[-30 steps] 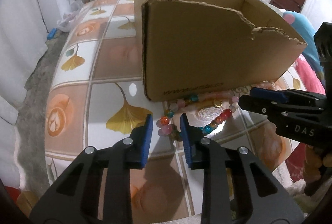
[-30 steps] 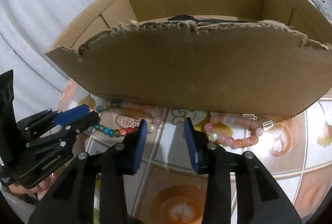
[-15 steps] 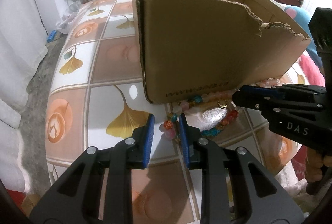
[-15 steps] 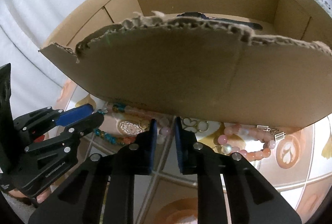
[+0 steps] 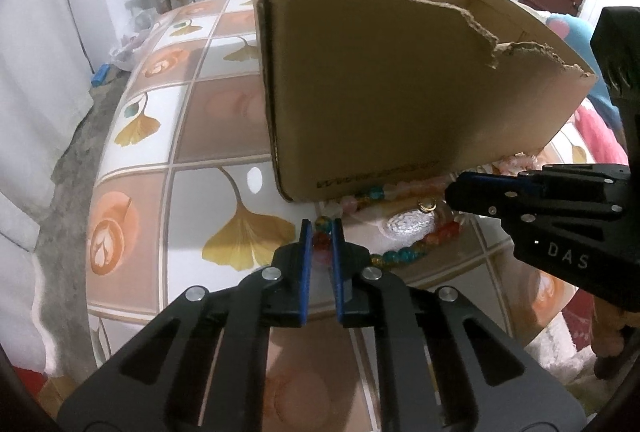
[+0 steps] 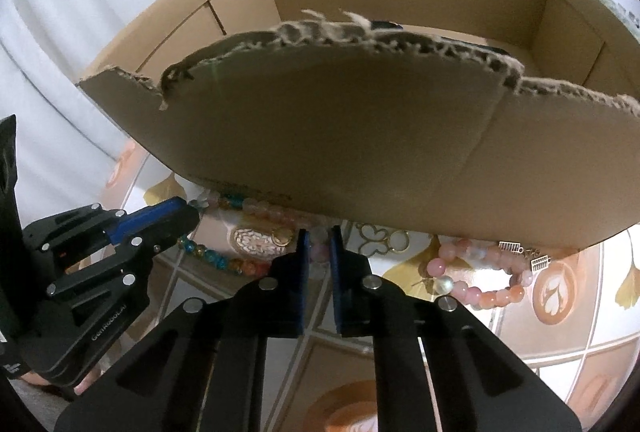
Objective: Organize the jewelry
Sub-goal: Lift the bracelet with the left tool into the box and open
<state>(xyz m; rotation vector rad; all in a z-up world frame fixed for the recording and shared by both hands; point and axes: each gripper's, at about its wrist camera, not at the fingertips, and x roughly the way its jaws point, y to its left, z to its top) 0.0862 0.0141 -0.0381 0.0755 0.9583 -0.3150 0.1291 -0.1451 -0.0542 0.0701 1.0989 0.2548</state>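
Beside the torn cardboard box [image 5: 400, 92], both grippers [image 5: 321, 232] [image 6: 318, 240] just closed, pinching the round-beaded necklace [image 5: 400, 254].

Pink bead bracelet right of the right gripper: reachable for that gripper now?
Probably not yet: right gripper is shut on the multicolour bead necklace. The pink bead bracelet lies uncovered on the table beside the cardboard box.

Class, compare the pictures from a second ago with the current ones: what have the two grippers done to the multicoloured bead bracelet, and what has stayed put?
Both jaws have just been closing. The left gripper now pinches the left end of the multicoloured bead bracelet; the right gripper has shut on its pale pink beads at the other end. The cardboard box, the pink bracelet and the table stayed as they were.
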